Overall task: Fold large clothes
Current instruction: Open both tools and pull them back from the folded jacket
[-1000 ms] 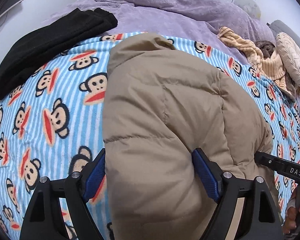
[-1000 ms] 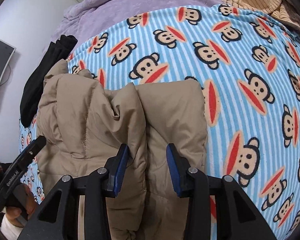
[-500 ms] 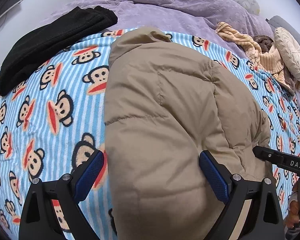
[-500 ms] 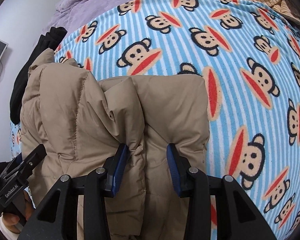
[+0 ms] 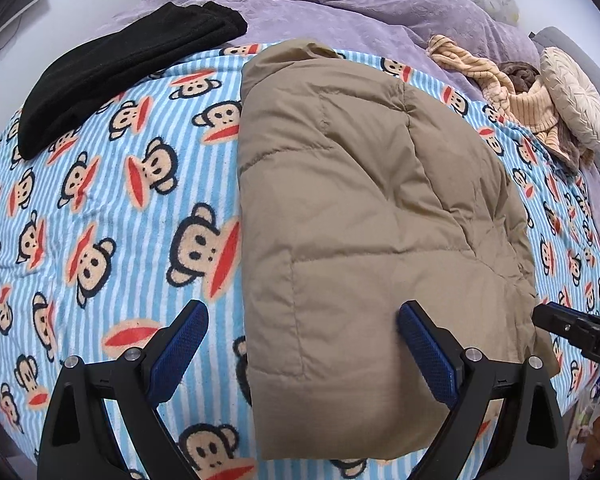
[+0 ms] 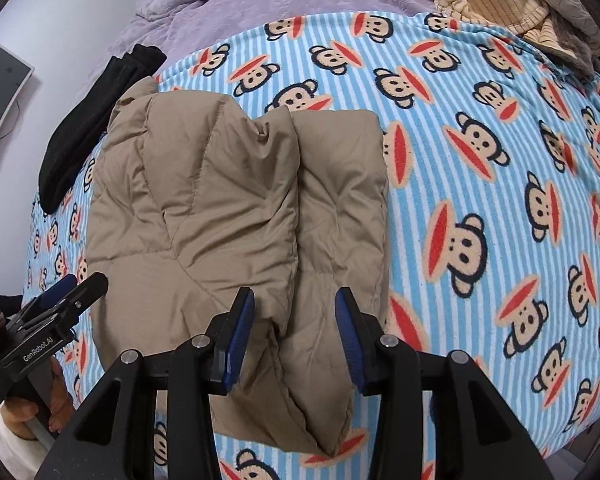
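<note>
Nearest me, my left gripper (image 5: pixel 302 330) hangs above the near end of the tan jacket (image 5: pixel 364 208), its jaws open wide and clear of the cloth. My right gripper (image 6: pixel 296 320) has its jaws parted over the jacket's two folded layers; I can't see the pads pressing on anything. The jacket lies folded on the monkey blanket (image 5: pixel 112 208) covering the bed. In the right view I read "GenRobot.AI" on the other gripper's body; in the left view, "DA" at the frame edge. Left of the jacket lies a black garment (image 5: pixel 112 68); far right, a striped sweater (image 5: pixel 512 96) and round cushion (image 5: pixel 576 96); behind, a purple duvet (image 5: pixel 360 4). Compared with a second ago, both cameras sit farther from the jacket, and more blanket shows.
</note>
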`<action>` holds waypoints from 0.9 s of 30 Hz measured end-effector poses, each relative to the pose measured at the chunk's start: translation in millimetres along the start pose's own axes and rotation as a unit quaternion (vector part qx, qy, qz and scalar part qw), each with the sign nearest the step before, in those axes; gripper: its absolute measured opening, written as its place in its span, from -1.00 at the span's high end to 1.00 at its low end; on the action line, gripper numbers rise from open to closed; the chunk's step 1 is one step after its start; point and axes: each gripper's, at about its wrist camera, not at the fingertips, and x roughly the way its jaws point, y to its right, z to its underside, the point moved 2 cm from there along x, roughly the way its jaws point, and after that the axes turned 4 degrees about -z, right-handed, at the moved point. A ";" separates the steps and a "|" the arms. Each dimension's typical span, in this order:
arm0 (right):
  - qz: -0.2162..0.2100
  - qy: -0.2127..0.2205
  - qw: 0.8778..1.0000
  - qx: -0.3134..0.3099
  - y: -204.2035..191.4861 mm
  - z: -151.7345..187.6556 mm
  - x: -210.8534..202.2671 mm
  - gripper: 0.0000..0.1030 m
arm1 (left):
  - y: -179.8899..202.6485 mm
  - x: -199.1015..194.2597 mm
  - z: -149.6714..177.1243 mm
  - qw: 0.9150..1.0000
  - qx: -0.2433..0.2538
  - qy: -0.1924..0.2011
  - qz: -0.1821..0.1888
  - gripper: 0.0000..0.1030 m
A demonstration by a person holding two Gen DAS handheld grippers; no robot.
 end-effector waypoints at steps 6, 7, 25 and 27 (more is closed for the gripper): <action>0.025 -0.034 0.999 -0.006 0.3 24.8 5.9 0.11 | 2.3 -10.9 7.6 1.000 0.001 0.002 0.001 -0.88; 0.027 -0.038 0.999 -0.007 0.5 28.2 6.6 0.11 | 2.5 -12.9 9.0 1.000 -0.001 0.001 0.001 -0.88; -0.013 -0.015 1.000 0.002 7.5 62.4 -31.7 0.08 | 13.3 -65.1 47.3 1.000 -0.004 0.009 -0.028 -0.88; -0.017 -0.012 1.000 -0.002 6.3 67.6 -38.2 0.03 | 13.3 -70.7 54.5 0.999 -0.004 0.011 -0.033 -0.88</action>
